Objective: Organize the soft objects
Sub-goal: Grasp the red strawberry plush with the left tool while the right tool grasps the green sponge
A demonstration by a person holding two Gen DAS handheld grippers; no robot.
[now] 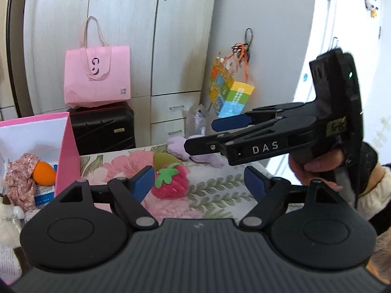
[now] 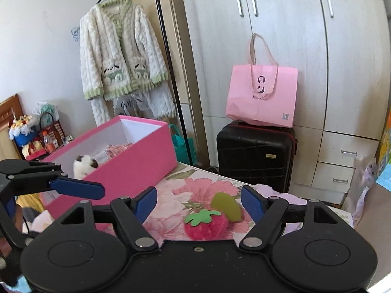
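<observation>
Both my hand-held grippers, left [image 1: 198,183] and right [image 2: 199,205], gape empty; strawberry plush [image 1: 171,183] lies on the floral bedspread [image 1: 215,193] just ahead between left's fingers, nearer left, pink box [image 1: 68,146] to its left.

From the left wrist we look forward and slightly down between our own fingers, close over the flowered bedspread [image 1: 215,190], facing the wardrobe [image 1: 122,36]. From the right wrist we face further left, toward the hanging cardigan [image 2: 122,56]. Both views share the strawberry plush [image 1: 171,183], the pink box [image 2: 127,163], the pink bag [image 2: 261,95] and the suitcase [image 2: 254,156].
</observation>
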